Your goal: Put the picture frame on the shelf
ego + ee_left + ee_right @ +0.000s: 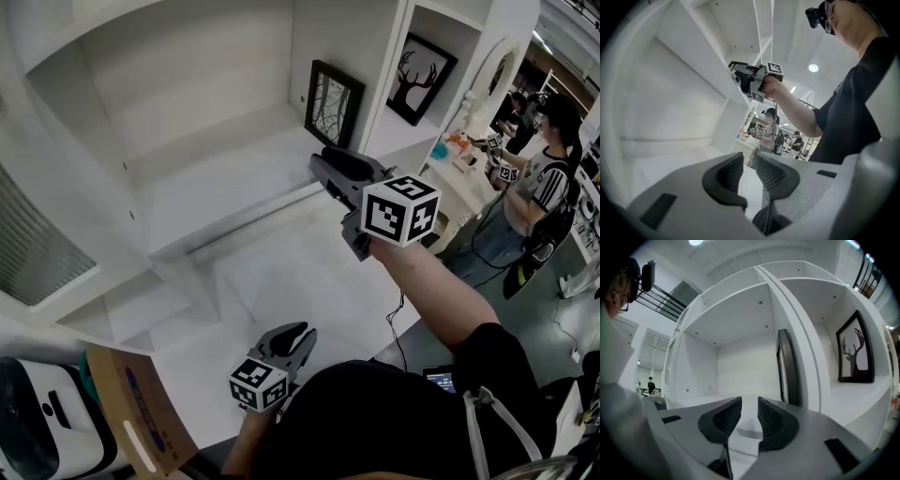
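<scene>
A black picture frame (pixel 333 101) with a pale branch print stands upright in the white shelf (pixel 234 178), leaning against the compartment's right wall. The right gripper view shows this picture frame (pixel 787 366) edge-on beside the divider. My right gripper (pixel 323 169) hovers at the shelf's front edge, just short of the frame, open with nothing between its jaws (pixel 749 416). My left gripper (pixel 302 333) hangs low near my body, also open and empty (pixel 749 171). From the left gripper view the right gripper (pixel 754 79) is up by the shelf edge.
A second frame with a deer silhouette (pixel 422 77) stands in the neighbouring compartment to the right (pixel 855 350). A cardboard box (pixel 141 412) and a white device (pixel 37 422) sit at lower left. Another person (pixel 544 178) works at a table on the right.
</scene>
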